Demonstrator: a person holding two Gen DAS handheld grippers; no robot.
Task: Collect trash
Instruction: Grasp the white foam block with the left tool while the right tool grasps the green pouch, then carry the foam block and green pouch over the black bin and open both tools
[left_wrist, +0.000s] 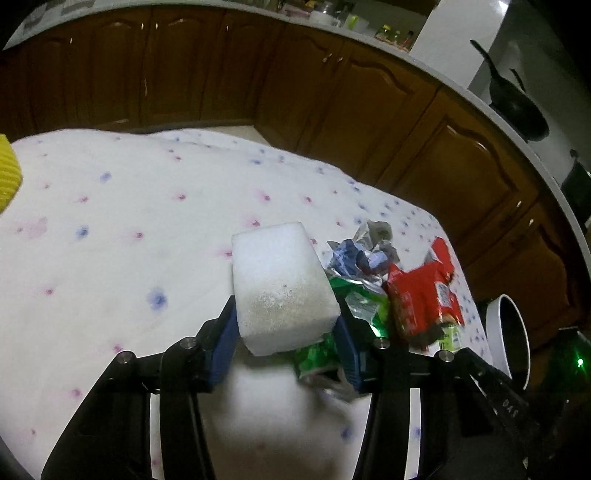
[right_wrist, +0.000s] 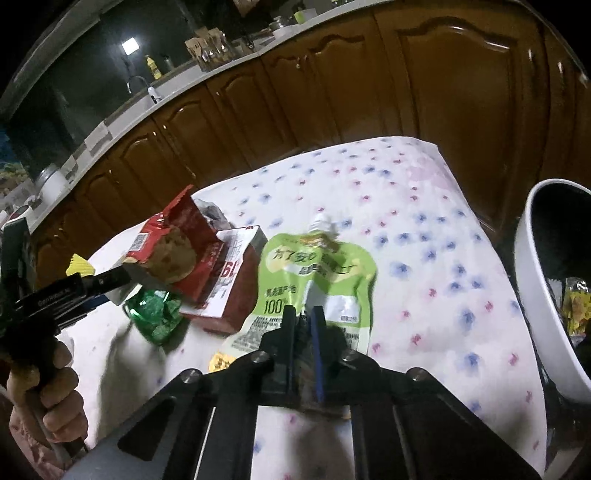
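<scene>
In the left wrist view my left gripper (left_wrist: 286, 317) is shut on a white foam block (left_wrist: 280, 273), blue pads pressed on its two sides above the flowered tablecloth (left_wrist: 110, 221). Right of the block lie a crumpled silver-blue wrapper (left_wrist: 362, 254), a green wrapper (left_wrist: 358, 302) and a red cookie wrapper (left_wrist: 424, 295). The right wrist view shows my right gripper (right_wrist: 303, 314) shut on the lower part of a green and white pouch (right_wrist: 317, 273), a crease of it running into the jaws. To its left are a red and white carton (right_wrist: 229, 284), the red cookie wrapper (right_wrist: 177, 240) and the green wrapper (right_wrist: 155, 317).
A white bin (right_wrist: 546, 295) stands at the table's right edge with wrappers inside; its rim (left_wrist: 506, 332) also shows beside the left gripper. A hand (right_wrist: 44, 387) holds the left gripper (right_wrist: 110, 280). A yellow scrap (right_wrist: 221, 360) lies near the pouch. Brown cabinets (left_wrist: 332, 103) run behind.
</scene>
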